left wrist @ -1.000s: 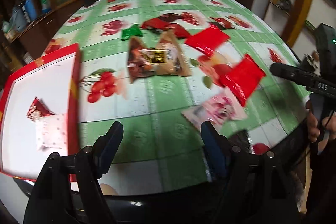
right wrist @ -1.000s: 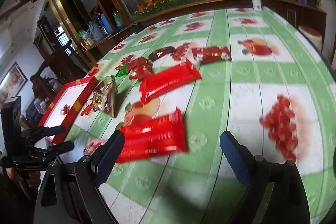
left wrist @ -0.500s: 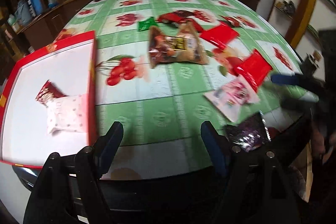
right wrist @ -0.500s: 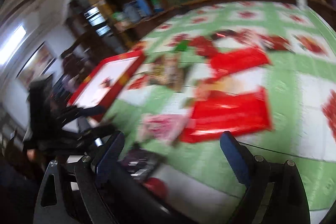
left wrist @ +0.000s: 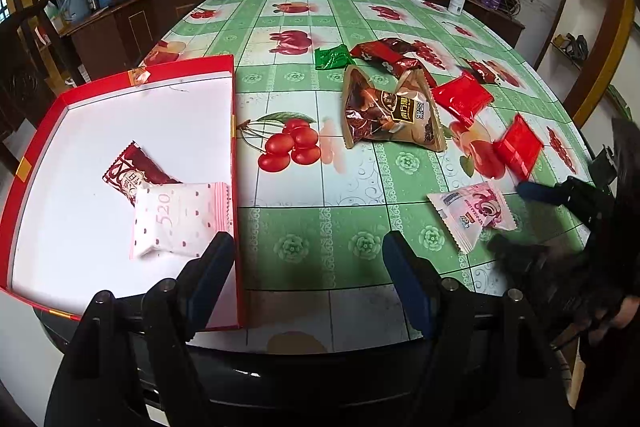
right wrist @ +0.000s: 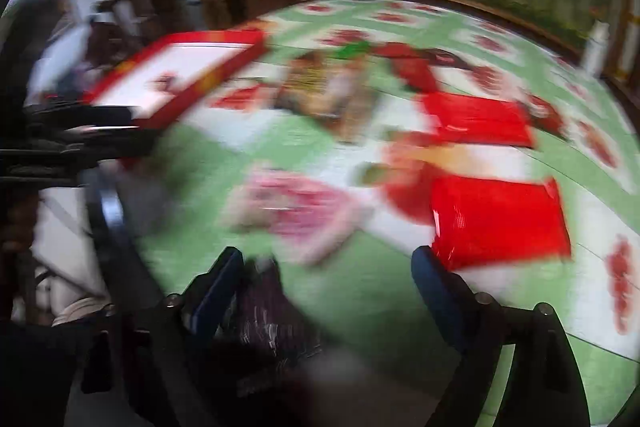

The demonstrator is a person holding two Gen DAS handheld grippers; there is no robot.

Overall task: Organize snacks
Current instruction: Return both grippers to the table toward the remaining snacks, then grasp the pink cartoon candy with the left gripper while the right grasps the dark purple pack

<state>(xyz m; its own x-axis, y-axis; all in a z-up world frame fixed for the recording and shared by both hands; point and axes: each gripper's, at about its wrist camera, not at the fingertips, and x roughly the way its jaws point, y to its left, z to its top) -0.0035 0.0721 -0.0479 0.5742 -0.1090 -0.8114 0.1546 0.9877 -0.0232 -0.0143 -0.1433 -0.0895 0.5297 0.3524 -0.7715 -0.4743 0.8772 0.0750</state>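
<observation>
Shallow red-rimmed cardboard tray [left wrist: 48, 131] at near-left edge of the round green-checked oilcloth table [left wrist: 320, 247]; two packets inside, white dotted sachet [left wrist: 180, 217] overlapping dark red wrapper [left wrist: 128, 169]. Brown foil snack bag [left wrist: 390, 113] mid-table; pink-white sachet [left wrist: 474, 213] near right edge.

Green-and-white cherry-print tablecloth [left wrist: 320, 247]; red-rimmed white tray [left wrist: 100, 115]; white packet [left wrist: 180, 219] with pink dots.

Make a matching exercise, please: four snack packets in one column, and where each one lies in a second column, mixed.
Things:
1. white packet marked 520
2. green packet
3. big brown bag
4. pink packet

Places:
A. on the cloth, close to the right gripper
B. middle of the table, right of the printed cherries
C. inside the red tray
D. far side, beside the dark red wrappers

Pairs: 1-C, 2-D, 3-B, 4-A
</observation>
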